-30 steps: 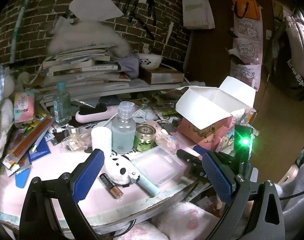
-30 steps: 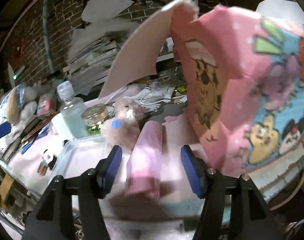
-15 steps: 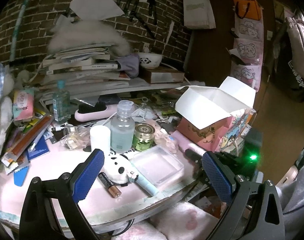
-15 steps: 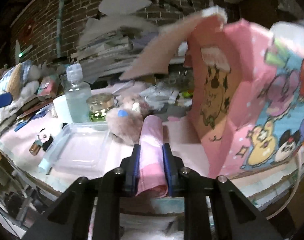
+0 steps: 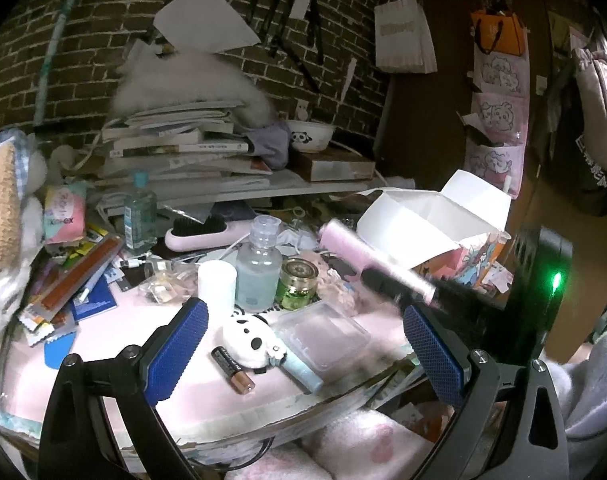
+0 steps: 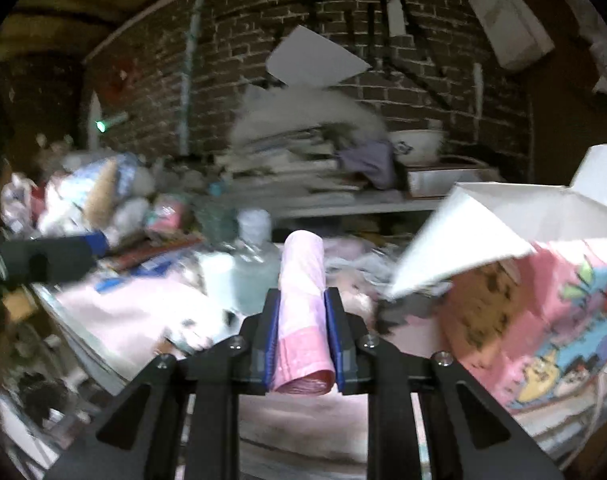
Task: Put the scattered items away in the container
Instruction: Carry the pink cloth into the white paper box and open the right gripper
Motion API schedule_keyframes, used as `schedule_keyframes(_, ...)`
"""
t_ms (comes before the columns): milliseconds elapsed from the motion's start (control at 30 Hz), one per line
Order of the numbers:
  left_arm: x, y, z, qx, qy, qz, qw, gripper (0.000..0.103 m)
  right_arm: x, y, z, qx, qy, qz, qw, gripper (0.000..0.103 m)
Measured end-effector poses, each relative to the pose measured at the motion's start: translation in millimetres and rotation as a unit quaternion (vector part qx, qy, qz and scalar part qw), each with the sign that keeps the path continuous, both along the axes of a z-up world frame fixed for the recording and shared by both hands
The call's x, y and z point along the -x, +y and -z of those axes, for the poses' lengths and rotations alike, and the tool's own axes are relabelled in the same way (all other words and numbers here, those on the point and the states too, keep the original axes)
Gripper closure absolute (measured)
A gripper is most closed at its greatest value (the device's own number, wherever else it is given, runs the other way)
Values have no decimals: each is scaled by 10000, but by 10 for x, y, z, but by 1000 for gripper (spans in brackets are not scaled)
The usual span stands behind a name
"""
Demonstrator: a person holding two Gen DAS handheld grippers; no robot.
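My right jaws point(image 6: 302, 330) pinch the pink roll point(image 6: 302, 304), box point(image 6: 543, 292) at three o'clock; bench point(image 6: 135, 304) all blur. Left jaws point(image 5: 303, 344) spread, empty.

Only a little writing can be read here. In the left wrist view, a soft tissue pack point(image 5: 63, 212) at the left of the surface has blue letters near its bottom edge. They look like "Kleenex", but the middle letters are too small to be sure. There is also pink curly writing higher on the pack, too small to read. A book point(image 5: 207, 147) in the pile at the back has print along its spine, too tiny to make out. The battery point(image 5: 232, 370) near the front has small gold letters, also too small. The right wrist view is blurry, and no words show there.
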State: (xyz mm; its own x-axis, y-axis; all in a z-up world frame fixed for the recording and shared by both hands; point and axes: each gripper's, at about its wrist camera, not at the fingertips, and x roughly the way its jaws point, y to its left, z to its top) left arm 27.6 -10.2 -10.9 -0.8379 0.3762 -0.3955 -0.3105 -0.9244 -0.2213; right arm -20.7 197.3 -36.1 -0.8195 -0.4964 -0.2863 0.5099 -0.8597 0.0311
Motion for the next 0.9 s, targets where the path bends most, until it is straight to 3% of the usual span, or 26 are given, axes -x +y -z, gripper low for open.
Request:
schedule_keyframes(233, 16, 26, -1, 12, -26, 57, 10000, 5, 77, 414, -604, 466, 163, -86, 9987, 84)
schedule_keyframes(333, 38, 61, 3, 15, -36, 97, 9999, 5, 214, 736, -936, 328, 130, 203, 9992, 84)
schedule_keyframes(433, 74, 93, 13, -9, -60, 127, 9999, 5, 442, 1004, -1134, -59, -257, 433, 9987, 84)
schedule_keyframes(667, 131, 126, 54, 19, -226, 75, 9997, 5, 880, 1217, -1091, -1121, -1358, 434, 9834, 84)
schedule_keyframes(900, 142, 115, 75, -8, -269, 52, 9996, 5, 1350, 1183, -788, -1792, -2493, 258, 9513, 84)
